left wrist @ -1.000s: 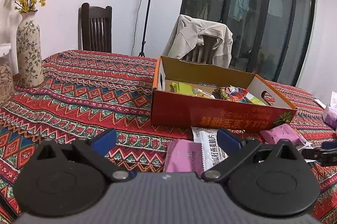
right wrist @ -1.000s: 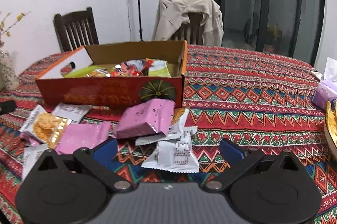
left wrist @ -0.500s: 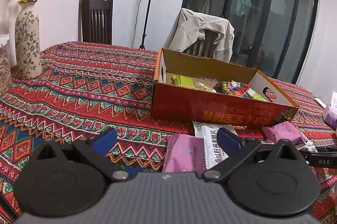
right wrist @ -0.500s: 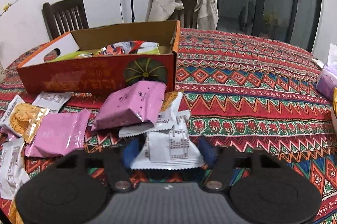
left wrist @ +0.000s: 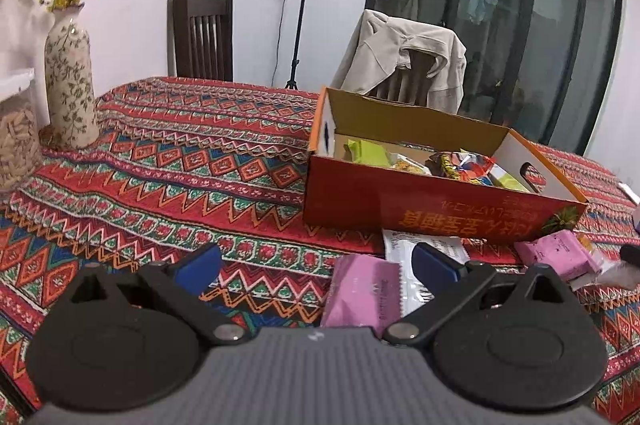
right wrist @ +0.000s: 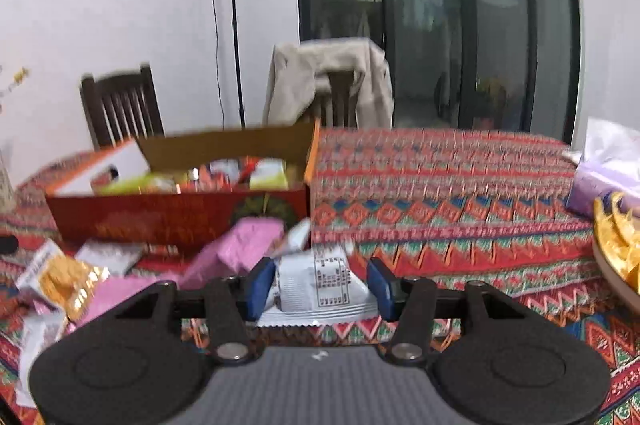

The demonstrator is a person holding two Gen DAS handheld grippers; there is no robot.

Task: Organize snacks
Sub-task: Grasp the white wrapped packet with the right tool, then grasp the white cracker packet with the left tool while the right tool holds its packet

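An open red and orange cardboard box [left wrist: 420,209] [right wrist: 160,221] stands on the patterned tablecloth with several snacks inside. Loose packets lie in front of it: pink ones [left wrist: 360,297] [right wrist: 244,245], a white one [left wrist: 412,249] and a golden one [right wrist: 68,281]. My right gripper [right wrist: 320,285] has its jaws closing on a white snack packet [right wrist: 316,285], and both blue pads touch its sides. My left gripper [left wrist: 316,261] hovers open above the cloth, with nothing between its fingers. A pink packet lies just below its right finger.
A flowered vase [left wrist: 70,85] and a jar [left wrist: 16,145] stand at the table's left end. Behind the table are a dark chair [left wrist: 202,33] and a chair draped with a jacket [left wrist: 400,65]. A tissue pack [right wrist: 604,177] and a golden dish [right wrist: 620,253] sit at the right.
The right gripper's jaws went from wide open to closed in on the white packet, and its view tipped upward. The left gripper kept its place, still open.
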